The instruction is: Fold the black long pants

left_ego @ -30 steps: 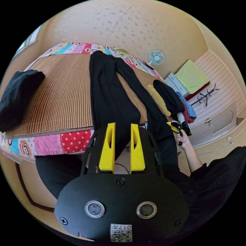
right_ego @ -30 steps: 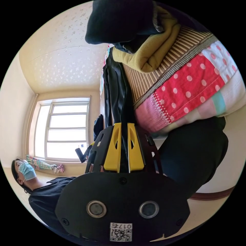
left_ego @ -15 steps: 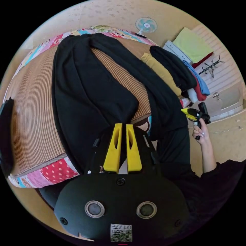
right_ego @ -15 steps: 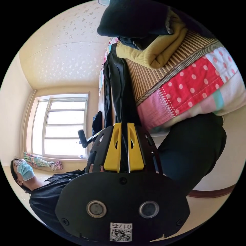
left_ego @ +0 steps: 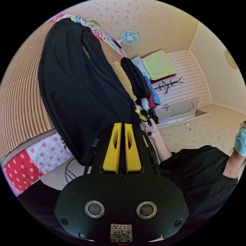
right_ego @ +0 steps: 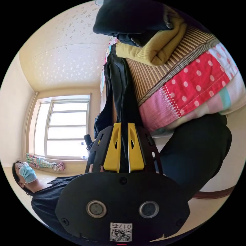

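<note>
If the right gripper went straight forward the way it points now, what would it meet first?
The right gripper is already shut on the black long pants. Straight ahead, that cloth runs along its line; beyond it probably the mustard-yellow folded garment, though depth is unclear.

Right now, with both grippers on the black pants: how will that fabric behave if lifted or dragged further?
Likely floppy: the black pants drape over the bed edge and hang in soft folds. They probably slide easily on the woven mat, so dragging shifts the whole garment. The left gripper and right gripper pinch thin layers, so slipping is possible.
</note>
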Motion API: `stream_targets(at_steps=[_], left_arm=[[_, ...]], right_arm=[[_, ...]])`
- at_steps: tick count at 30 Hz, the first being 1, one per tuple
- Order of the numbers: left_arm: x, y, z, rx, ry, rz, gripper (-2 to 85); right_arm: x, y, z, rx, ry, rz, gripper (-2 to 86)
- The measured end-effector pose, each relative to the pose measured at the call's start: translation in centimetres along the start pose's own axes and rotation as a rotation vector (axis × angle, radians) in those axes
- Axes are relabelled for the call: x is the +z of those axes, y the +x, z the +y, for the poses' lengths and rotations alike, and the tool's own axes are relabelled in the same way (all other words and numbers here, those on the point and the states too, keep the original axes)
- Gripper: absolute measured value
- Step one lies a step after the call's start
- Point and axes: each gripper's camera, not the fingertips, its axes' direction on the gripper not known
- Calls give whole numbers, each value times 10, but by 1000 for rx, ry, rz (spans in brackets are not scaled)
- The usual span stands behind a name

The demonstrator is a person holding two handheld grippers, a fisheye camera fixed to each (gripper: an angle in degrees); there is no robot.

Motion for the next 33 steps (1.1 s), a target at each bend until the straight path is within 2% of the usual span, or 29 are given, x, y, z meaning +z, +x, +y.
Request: stream_targets(at_steps=[3, 6, 11, 14, 18, 24, 26, 33], left_arm=[[-6, -21, 2, -87, 31, 1, 1], [-31, -42, 12, -174, 148, -24, -4], [-70, -52, 27, -241, 287, -264, 23], [-68, -62, 24, -283, 251, -353, 63], [-49, -79, 15, -296, 191, -328, 65], [-36, -89, -2, -272, 136, -367, 20], [-38, -84, -8, -223, 97, -433, 5], [-79, -77, 31, -291, 331, -552, -1]], right_arm=[[-6, 0, 0, 0, 3, 17, 17], [-16, 5, 1, 15, 23, 10, 16], [-23, 18, 4, 42, 57, -25, 16], [-18, 23, 2, 55, 61, -60, 16], [-3, 20, -7, 44, 32, -69, 16], [4, 8, -16, 14, 1, -16, 17], [2, 8, -17, 11, 2, -3, 17], [-12, 12, -17, 17, 31, 38, 20]])
